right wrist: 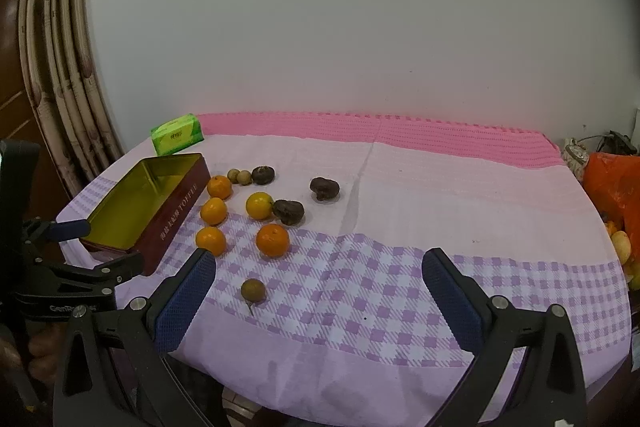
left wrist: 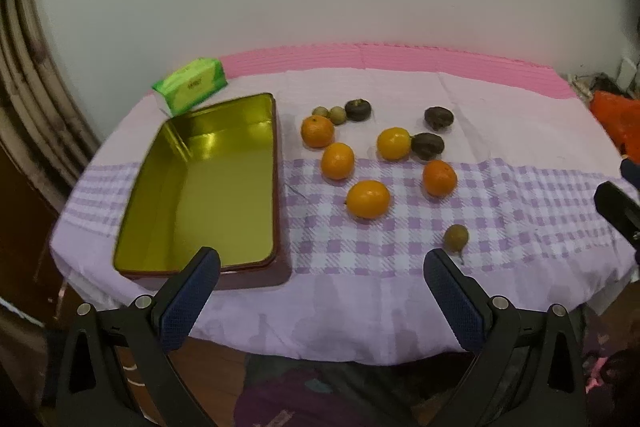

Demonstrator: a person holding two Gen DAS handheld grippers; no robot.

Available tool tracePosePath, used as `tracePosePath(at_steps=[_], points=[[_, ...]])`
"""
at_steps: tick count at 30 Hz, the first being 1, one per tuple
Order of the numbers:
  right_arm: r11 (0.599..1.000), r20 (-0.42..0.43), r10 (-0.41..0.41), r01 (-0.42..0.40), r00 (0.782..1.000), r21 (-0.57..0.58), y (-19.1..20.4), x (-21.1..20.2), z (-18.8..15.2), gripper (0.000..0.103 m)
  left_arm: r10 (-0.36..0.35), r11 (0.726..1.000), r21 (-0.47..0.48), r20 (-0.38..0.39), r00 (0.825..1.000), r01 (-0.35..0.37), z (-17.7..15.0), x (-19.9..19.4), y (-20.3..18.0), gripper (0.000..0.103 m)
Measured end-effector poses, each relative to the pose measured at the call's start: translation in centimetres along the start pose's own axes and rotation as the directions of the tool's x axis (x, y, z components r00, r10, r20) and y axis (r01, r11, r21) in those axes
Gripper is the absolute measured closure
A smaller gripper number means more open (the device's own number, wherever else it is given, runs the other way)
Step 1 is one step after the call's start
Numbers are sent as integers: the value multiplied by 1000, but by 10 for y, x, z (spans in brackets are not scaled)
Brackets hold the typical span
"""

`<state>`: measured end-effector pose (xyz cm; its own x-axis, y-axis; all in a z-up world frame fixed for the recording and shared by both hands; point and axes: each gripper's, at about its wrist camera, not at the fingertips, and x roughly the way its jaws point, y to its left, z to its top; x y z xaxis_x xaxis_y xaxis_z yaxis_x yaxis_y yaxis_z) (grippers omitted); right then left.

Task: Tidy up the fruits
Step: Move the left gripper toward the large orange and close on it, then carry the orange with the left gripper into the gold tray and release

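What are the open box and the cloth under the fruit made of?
Box: looks like tin, a glossy gold inside that mirrors light, dark red printed outer wall. Cloth: seemingly woven fabric, matte, creased, with a purple check band; fibre unclear.

both claws gape wide and empty (left claw (left wrist: 320,267), right claw (right wrist: 319,267)), each tilted downward.

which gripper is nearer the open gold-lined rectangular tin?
Left. The left gripper hovers open at the gold-lined rectangular tin, one finger over its near rim. The right gripper sits open further right, past the small brown stemmed fruit.
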<state>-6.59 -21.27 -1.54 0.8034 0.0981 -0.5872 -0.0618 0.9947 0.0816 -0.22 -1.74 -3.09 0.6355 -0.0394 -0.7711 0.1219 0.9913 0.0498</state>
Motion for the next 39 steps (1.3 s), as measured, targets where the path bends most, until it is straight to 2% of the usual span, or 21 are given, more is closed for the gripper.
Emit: tracePosePath(at_steps=[6,11,18,22,29,31,34,36,37,38,39], points=[[999,-27,-11,12,1000,33,-11,1,1,0,-111,991,-74,-4,994,111,-1,8,8,2],[998,-51,-19,22,999,60,-19,4,4,0,-151,989,-8,-95,984,151,8,21,-2,2],[996,-69,-31,37,997,84,-26,4,7,0,-196,981,-11,-115,974,196,28,40,-3,5],[995,-79,-34,41,996,93,-30,7,10,0,-205,979,-5,-136,969,206,38,55,-10,6],[993,-112,-35,47,993,109,-34,13,8,0,-158,985,37,-171,972,167,47,88,-22,8],[992,-121,-34,48,992,113,-35,15,8,0,-133,988,54,-182,974,145,47,98,-24,11],[992,-131,-32,48,991,119,-37,18,7,0,-107,989,74,-212,971,125,46,116,-25,24],[991,-139,-31,48,990,123,-37,20,6,0,-102,989,79,-225,969,122,45,126,-25,39],[991,-142,-29,47,989,125,-37,21,5,0,-97,990,81,-229,969,118,44,131,-24,42],[991,-147,-27,46,989,126,-37,22,5,0,-69,991,100,-217,974,92,42,133,-25,45],[991,-150,-27,46,988,126,-37,23,4,0,-44,990,123,-198,979,69,41,133,-26,54]])
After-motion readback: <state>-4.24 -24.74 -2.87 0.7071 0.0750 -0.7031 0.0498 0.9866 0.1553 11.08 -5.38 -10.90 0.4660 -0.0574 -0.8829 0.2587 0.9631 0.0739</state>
